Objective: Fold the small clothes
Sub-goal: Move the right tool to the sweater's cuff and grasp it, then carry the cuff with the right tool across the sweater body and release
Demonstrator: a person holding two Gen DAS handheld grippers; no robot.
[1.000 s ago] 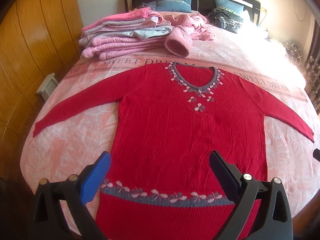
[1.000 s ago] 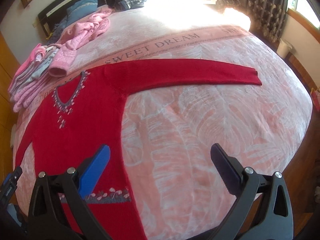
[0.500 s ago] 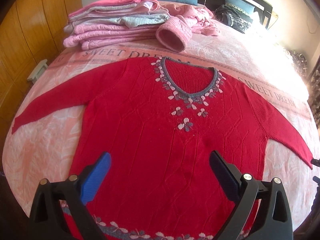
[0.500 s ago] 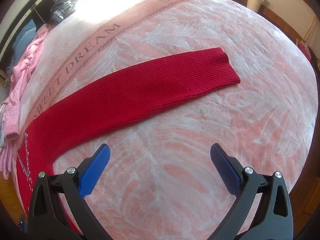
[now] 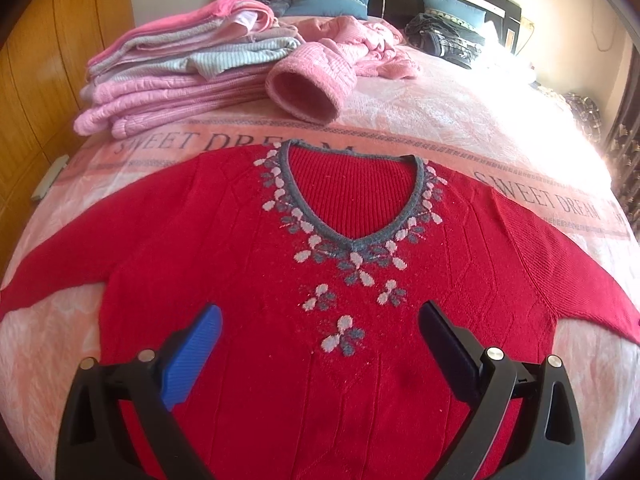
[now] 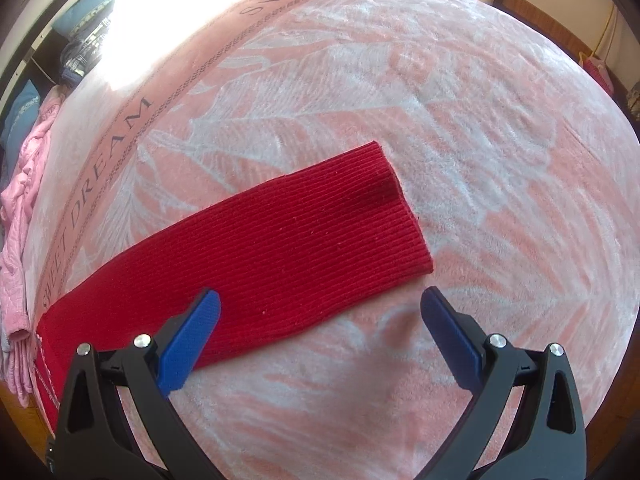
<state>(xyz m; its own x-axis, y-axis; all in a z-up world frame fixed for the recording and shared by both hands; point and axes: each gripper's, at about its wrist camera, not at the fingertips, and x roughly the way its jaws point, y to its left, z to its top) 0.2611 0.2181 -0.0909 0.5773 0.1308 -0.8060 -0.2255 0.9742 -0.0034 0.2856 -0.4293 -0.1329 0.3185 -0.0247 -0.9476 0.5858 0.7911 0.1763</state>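
Right now the red sweater [image 5: 248, 280] lies flat, face up, on the bed [image 5: 460, 120], sleeves spread wide. The left gripper [image 5: 320, 332] hangs over its chest, jaws apart and empty. The right gripper [image 6: 320, 310], also agape, hovers near the right cuff [image 6: 384, 216]. Soft, limp knit, likely to sag when lifted; I'd pinch the ribbed cuff's near edge.

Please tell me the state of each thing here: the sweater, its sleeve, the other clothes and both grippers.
Red sweater: spread flat, front up, unfolded.
Sleeve: straight, flat on the blanket.
Pink stack: folded.
Pink heap: crumpled.
Left gripper: open, empty.
Right gripper: open, empty.
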